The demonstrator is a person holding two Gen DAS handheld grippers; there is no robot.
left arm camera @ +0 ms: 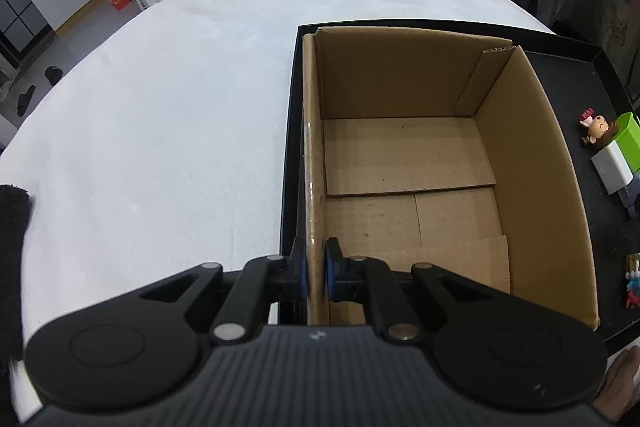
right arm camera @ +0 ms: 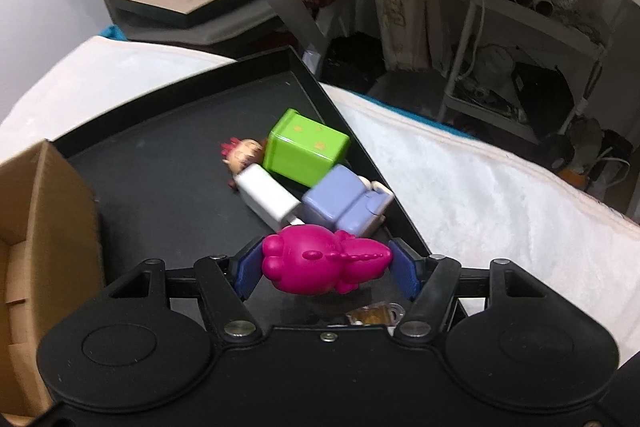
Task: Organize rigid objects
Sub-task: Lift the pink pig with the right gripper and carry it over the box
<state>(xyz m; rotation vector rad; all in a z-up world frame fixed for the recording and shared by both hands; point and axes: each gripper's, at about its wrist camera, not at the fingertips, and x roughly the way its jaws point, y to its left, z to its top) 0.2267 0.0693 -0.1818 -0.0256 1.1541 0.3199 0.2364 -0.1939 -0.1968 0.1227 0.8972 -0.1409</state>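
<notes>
**Magenta toy clamped over the tray, box wall pinched**

A magenta toy figure [right arm camera: 326, 261] is held crosswise between the blue pads of the right gripper [right arm camera: 326, 267]; both pads press on its ends, and it is seen above the dark floor of the black tray [right arm camera: 168, 163], near the tray's right edge. Just beyond it, a cluster of small things is gathered against that same right edge: a lavender block toy [right arm camera: 344, 203], a white block [right arm camera: 268, 199] touching it, a green cube [right arm camera: 306, 149] tilted on top of the group, and a small doll figure [right arm camera: 242, 155] lying partly behind the cube. A small clear-and-amber item [right arm camera: 372, 315] is glimpsed under the gripper body; what it is cannot be told.

The cardboard box [left arm camera: 404, 163] is set on the left part of the tray, its left wall along the tray's left edge, and its inside is seen open from above, with only the bottom flaps showing. Its left wall is clamped near the near corner by the left gripper [left arm camera: 316, 273], one blue pad inside the wall and one outside, pressed together on the cardboard.

The tray is carried on a table covered with a white cloth [left arm camera: 160, 115]. In the left wrist view the doll, cube and white block are seen again at the tray's right side, well apart from the box wall.
</notes>
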